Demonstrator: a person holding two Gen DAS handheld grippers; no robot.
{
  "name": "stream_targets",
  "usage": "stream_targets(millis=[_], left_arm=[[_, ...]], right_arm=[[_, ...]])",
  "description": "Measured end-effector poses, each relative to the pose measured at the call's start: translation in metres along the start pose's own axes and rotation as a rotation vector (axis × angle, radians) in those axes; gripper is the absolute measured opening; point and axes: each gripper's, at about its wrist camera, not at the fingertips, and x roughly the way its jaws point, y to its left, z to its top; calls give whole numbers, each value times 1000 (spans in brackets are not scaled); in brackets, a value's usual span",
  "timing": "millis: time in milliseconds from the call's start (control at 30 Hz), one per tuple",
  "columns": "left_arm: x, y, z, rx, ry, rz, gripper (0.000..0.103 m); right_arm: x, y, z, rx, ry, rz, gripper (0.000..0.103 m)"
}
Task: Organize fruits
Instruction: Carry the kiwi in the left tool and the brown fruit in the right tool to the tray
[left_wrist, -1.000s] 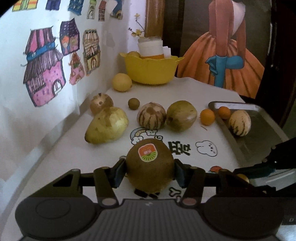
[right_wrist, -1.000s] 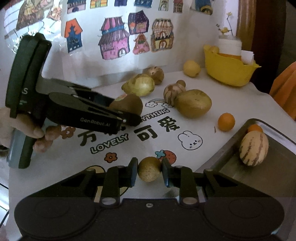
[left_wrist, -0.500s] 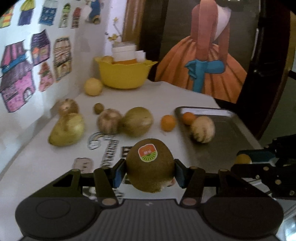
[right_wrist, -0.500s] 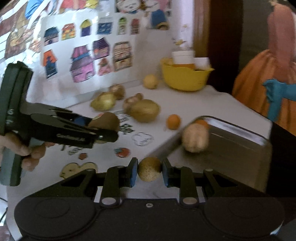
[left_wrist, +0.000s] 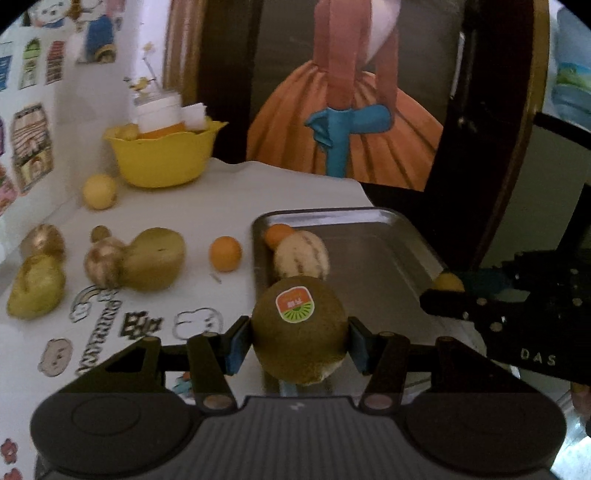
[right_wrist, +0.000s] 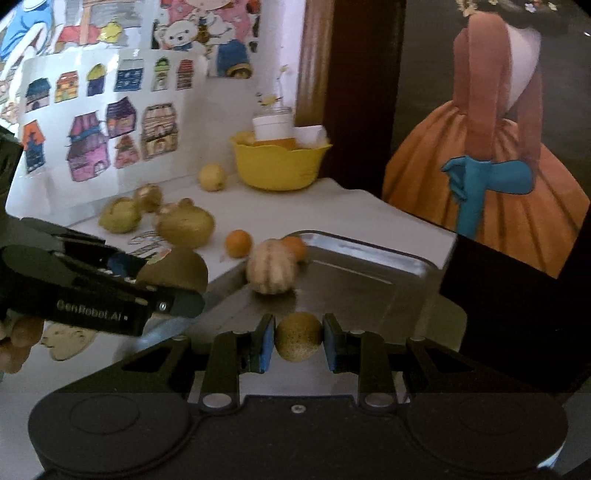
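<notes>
My left gripper (left_wrist: 298, 339) is shut on a brown kiwi (left_wrist: 299, 328) with a sticker, held above the near left edge of the metal tray (left_wrist: 373, 266). My right gripper (right_wrist: 299, 341) is shut on a small round yellow-brown fruit (right_wrist: 298, 336), held over the tray (right_wrist: 369, 280). The tray holds a striped melon (left_wrist: 301, 254) and a small orange (left_wrist: 277, 232). In the right wrist view the left gripper and its kiwi (right_wrist: 173, 267) are at the left, beside the melon (right_wrist: 271, 271). In the left wrist view the right gripper's small fruit (left_wrist: 447, 282) shows at the right.
On the white cloth lie a loose orange (left_wrist: 225, 254), a green-brown round fruit (left_wrist: 155, 258), a striped fruit (left_wrist: 103, 262), a pear (left_wrist: 37, 286) and a lemon (left_wrist: 99, 191). A yellow bowl (left_wrist: 162, 158) stands at the back. The table edge runs behind the tray.
Both grippers have swung right with their fruit still held. They went from over the cloth to over the tray, which now lies directly ahead.
</notes>
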Motion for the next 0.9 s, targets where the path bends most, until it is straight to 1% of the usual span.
stream_targets(millis=[100, 200, 300, 433, 600, 733, 900], left_arm=[[8, -7, 0, 7, 7, -13, 59], [14, -13, -1, 23, 13, -20, 59], [18, -16, -4, 38, 15, -19, 59], [21, -16, -4, 31, 19, -18, 59], [25, -15, -3, 36, 18, -14, 59], [28, -15, -2, 38, 18, -14, 59], [30, -14, -2, 46, 16, -10, 59]], right_arm=[[6, -12, -3, 30, 8, -7, 29], [12, -20, -5, 24, 10, -31, 29], [17, -28, -5, 43, 12, -29, 29], [26, -34, -1, 48, 12, -34, 29], [47, -41, 11, 63, 28, -11, 29], [62, -40, 18, 51, 43, 13, 29], [76, -37, 21, 36, 55, 16, 29]])
